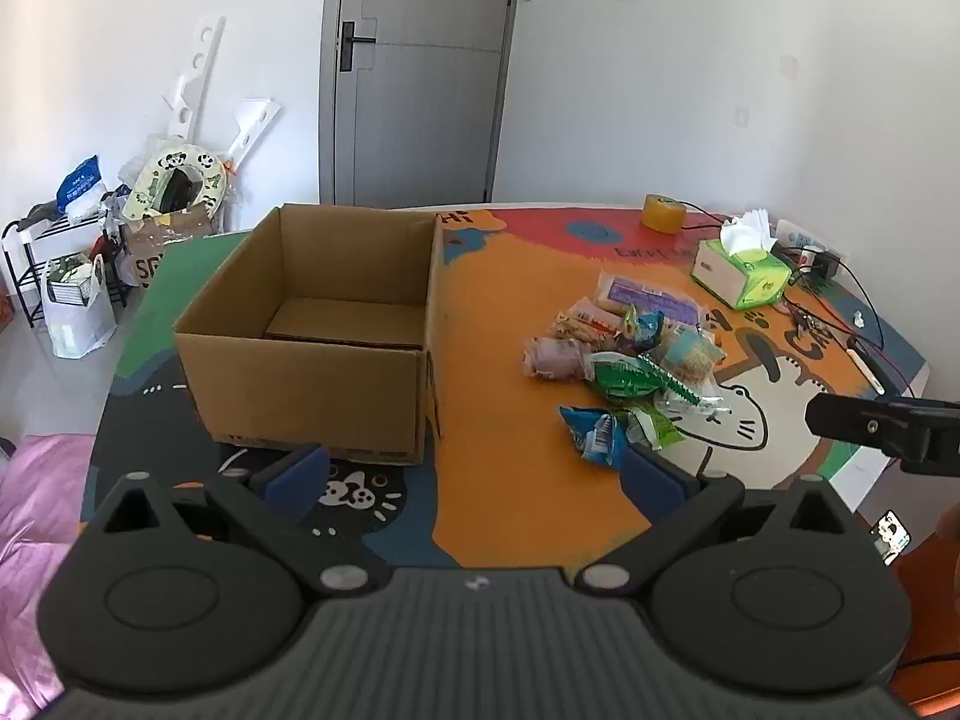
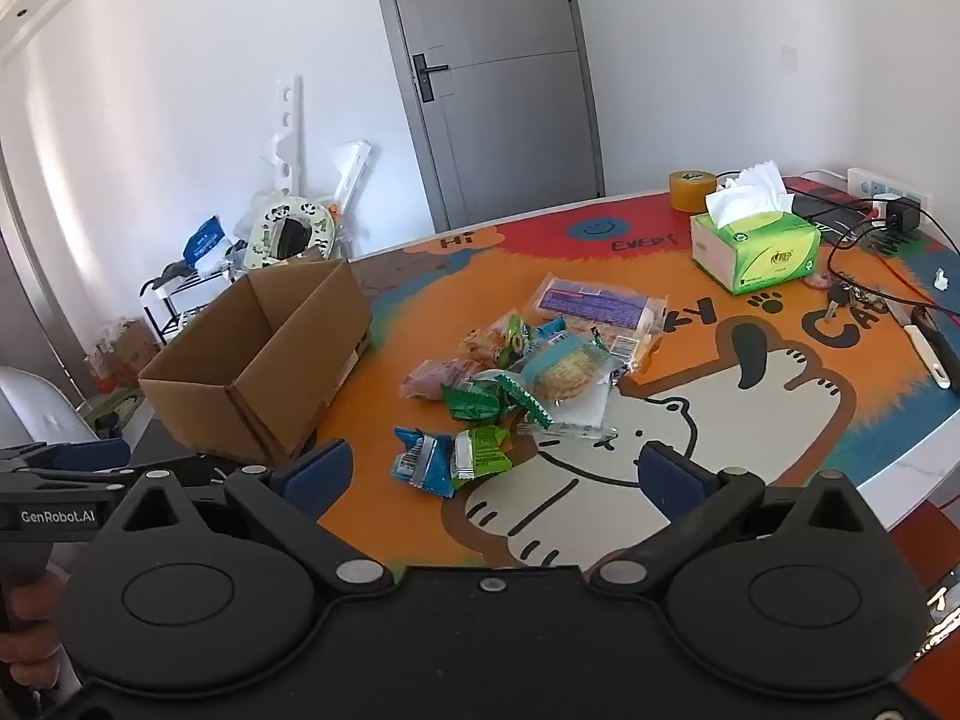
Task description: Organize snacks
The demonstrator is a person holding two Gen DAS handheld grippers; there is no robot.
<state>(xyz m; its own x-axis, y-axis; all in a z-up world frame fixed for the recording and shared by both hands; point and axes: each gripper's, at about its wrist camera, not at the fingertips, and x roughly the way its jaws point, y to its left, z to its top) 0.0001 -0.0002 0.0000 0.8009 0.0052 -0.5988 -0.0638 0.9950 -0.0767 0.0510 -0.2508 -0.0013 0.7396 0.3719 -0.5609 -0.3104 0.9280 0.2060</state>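
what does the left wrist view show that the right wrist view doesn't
Only the left wrist view: the cardboard box's bare floor, pink fabric at lower left, and the right gripper's fingers entering from the right.

Only the right wrist view: a key bunch beside the tissue box, and the left gripper's fingers at the left edge.

Both: the cardboard box, the snack pile, the green tissue box, the tape roll and the grey door.

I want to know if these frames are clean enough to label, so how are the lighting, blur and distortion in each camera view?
Left wrist view: even daylight, sharp on the cardboard box and snack pile; fisheye bends the door and blackens the corners. Right wrist view: equally sharp, a bright glare band on the left wall, soft shadows under the tissue box, table edge strongly curved.
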